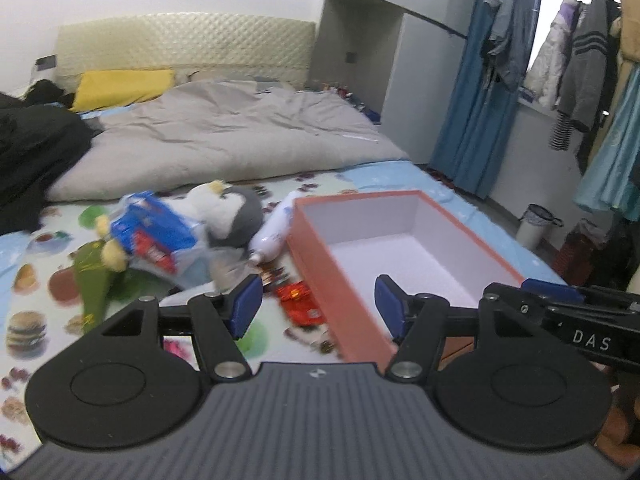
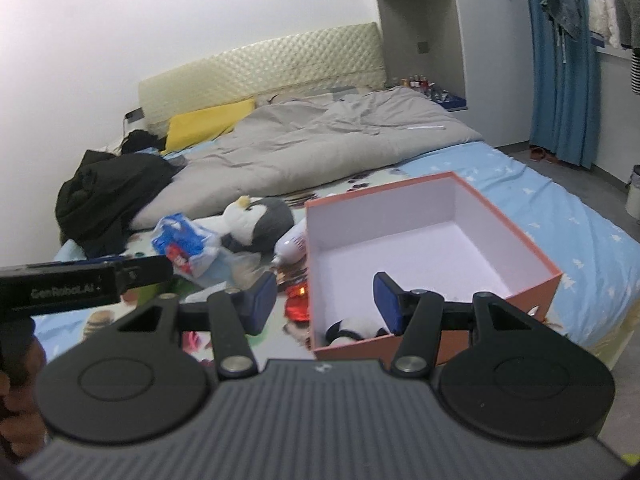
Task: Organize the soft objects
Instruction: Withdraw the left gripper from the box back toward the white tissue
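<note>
An open orange box (image 1: 332, 280) with a white inside stands on the bed; it also shows in the right wrist view (image 2: 536, 256). A small black-and-white plush (image 2: 354, 330) lies in its near corner. A grey and white penguin plush (image 1: 230, 214) lies left of the box, also seen in the right wrist view (image 2: 260, 218). A yellow-footed plush (image 1: 112, 254) lies under a blue snack bag (image 1: 156, 232). My left gripper (image 1: 318, 306) is open and empty over the box's near left wall. My right gripper (image 2: 326, 302) is open and empty over the same wall.
A white bottle (image 1: 276, 230), red wrappers (image 1: 298, 300) and a green packet (image 1: 92, 280) lie on the fruit-print sheet. A grey duvet (image 1: 224, 136), yellow pillow (image 1: 120, 88) and black clothes (image 1: 36, 152) lie behind. A blue curtain (image 1: 476, 92) and hanging clothes are at the right.
</note>
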A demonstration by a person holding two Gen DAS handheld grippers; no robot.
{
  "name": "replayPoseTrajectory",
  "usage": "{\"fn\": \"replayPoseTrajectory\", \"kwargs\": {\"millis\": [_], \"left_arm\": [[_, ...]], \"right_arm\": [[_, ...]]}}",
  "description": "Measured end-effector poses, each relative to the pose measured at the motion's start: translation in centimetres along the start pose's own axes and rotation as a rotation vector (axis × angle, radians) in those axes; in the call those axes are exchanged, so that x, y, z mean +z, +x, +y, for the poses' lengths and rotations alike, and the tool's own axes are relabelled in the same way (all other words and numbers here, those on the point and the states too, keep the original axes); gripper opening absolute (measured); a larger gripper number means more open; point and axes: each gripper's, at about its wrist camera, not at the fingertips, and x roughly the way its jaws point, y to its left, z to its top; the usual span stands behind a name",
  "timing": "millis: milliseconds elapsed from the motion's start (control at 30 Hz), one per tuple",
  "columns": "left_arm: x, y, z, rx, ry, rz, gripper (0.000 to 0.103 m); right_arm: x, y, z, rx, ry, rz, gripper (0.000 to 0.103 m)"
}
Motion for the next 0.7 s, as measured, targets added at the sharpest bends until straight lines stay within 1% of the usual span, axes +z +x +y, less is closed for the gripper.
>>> {"fn": "replayPoseTrajectory", "kwargs": {"millis": [100,200,267,433,567,700], "left_arm": [[-0.8,-0.3,1.8,0.036,-0.038,0.006,0.068],[-1.7,-0.9,3.6,0.038,-0.099,-0.008,0.068],[-2.2,-1.2,4.7,0.057,-0.127,-0.008,0.068],[-2.8,-1.9,6.5,0.102,-0.151,-0.001,0.068],[-3.8,-1.6,7.4,0.144,-0.167,0.008,0.068],[-5.5,-1.9,8.2,0.168,-0.193,0.002,0.068]], "right_arm": [[-1.1,0.8,1.0,0.021,-0.010,0.010,0.056],[-2.1,1.4,1.9,0.053,-0.008,0.011,0.056],[-2.7,1.7,2.4,0.069,-0.005,0.011,0.056],[-4.0,2.8,3.6,0.127,-0.003,0.028,0.056],[-4.8,2.1,4.1,0.155,-0.038,0.008,0.056],[-6.0,1.7,4.4,0.170,-0.076,-0.003,0.056]]}}
